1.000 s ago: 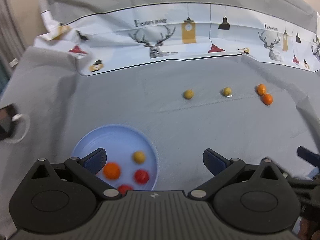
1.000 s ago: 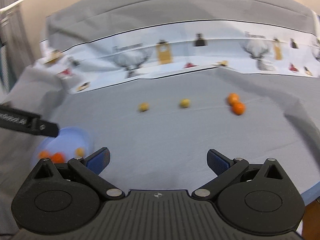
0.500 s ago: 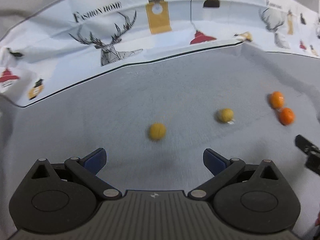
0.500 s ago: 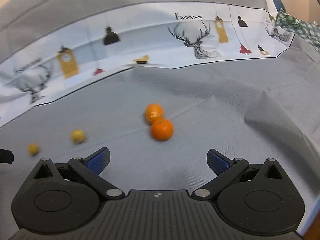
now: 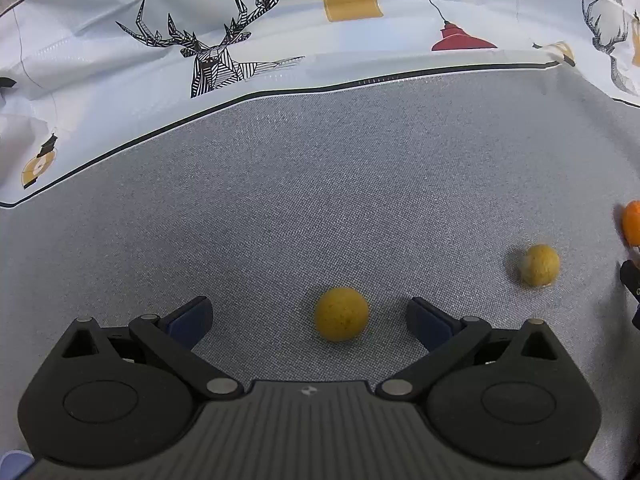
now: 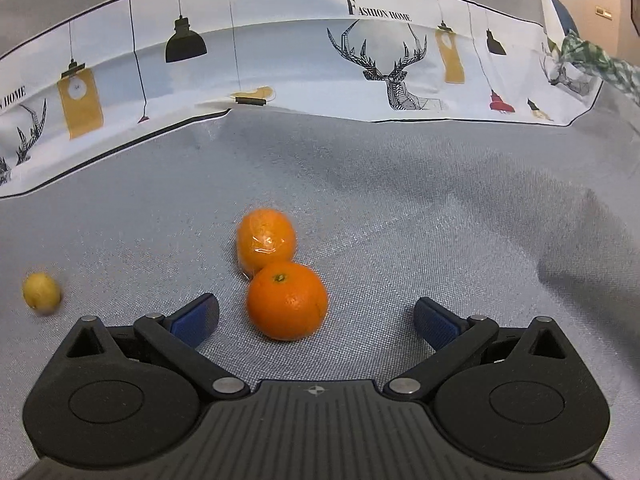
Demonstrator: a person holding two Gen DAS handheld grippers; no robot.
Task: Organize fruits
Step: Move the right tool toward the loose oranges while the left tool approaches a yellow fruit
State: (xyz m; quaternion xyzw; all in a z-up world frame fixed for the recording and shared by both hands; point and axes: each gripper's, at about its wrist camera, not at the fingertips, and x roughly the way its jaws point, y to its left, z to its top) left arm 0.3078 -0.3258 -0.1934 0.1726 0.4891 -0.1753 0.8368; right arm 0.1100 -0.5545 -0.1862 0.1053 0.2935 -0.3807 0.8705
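In the left wrist view a small yellow fruit [image 5: 341, 314] lies on the grey cloth between the fingers of my open left gripper [image 5: 308, 322], nearer the right finger. A second yellow fruit [image 5: 539, 265] lies further right, and an orange [image 5: 632, 228] shows at the right edge. In the right wrist view my open right gripper [image 6: 316, 320] has a bare orange [image 6: 286, 300] between its fingers, nearer the left finger. A plastic-wrapped orange [image 6: 266, 239] touches it from behind. A yellow fruit [image 6: 41, 288] lies at the far left.
A printed white cloth with deer and lamps [image 5: 224, 52] rises behind the grey cloth [image 5: 320, 184] and also shows in the right wrist view [image 6: 400, 68]. The grey cloth is creased at the right [image 6: 520, 200]. A bit of blue plate [image 5: 12, 464] shows at the bottom left corner.
Both grippers have moved forward and down toward the fruits. The blue plate has dropped out of the left view. The yellow fruit and the orange now sit between the open fingers.
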